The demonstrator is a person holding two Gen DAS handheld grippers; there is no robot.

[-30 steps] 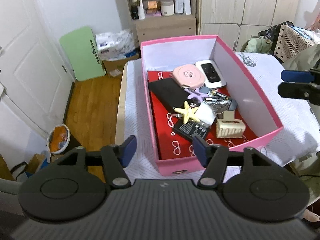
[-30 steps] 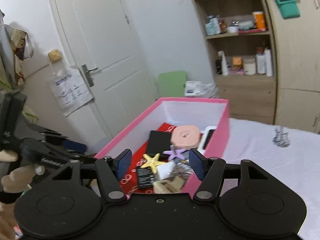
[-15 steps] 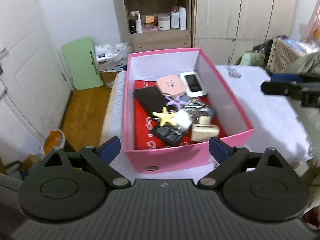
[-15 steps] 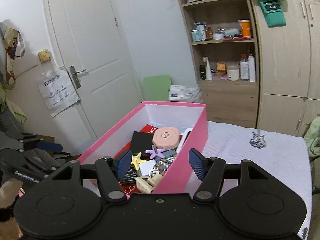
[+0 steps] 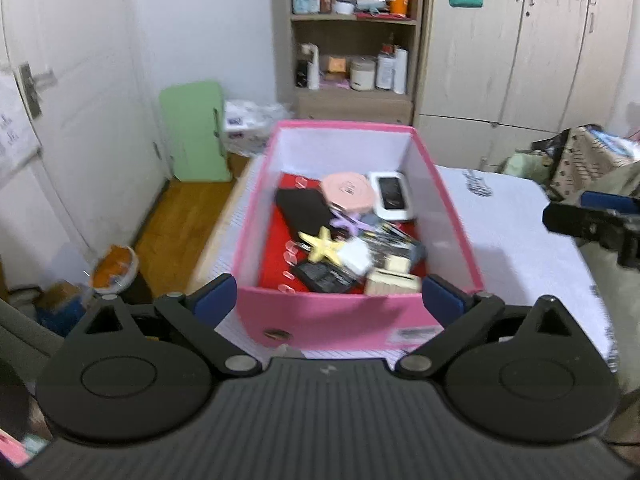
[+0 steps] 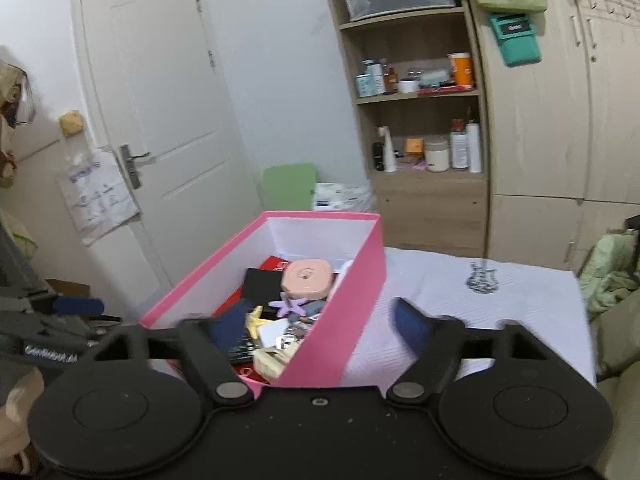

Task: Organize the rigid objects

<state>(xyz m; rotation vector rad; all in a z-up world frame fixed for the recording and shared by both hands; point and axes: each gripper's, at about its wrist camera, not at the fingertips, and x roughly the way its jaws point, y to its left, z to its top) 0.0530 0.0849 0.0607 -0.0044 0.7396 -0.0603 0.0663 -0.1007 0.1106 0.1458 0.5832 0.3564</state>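
Note:
A pink box (image 5: 332,320) stands on a white cloth (image 5: 508,240); it also shows in the right wrist view (image 6: 352,308). Inside lie a yellow star (image 5: 323,243), a round pink case (image 5: 347,192), a white device with a dark screen (image 5: 392,195), a black pouch (image 5: 302,211), a beige clip (image 5: 394,282) and other small items. My left gripper (image 5: 331,303) is open wide and empty in front of the box's near end. My right gripper (image 6: 316,326) is open and empty, its fingers astride the box's right wall; it also shows at the right edge of the left wrist view (image 5: 592,220).
A wooden shelf unit (image 6: 420,92) with bottles and jars stands behind the box, wardrobes (image 5: 520,52) beside it. A green folded board (image 5: 196,132) leans on the wall. A white door (image 6: 160,112) is at the left. Clothes (image 6: 608,272) lie at the right.
Both grippers pulled back from the box and their jaws opened wider. The left gripper now frames the box's near end.

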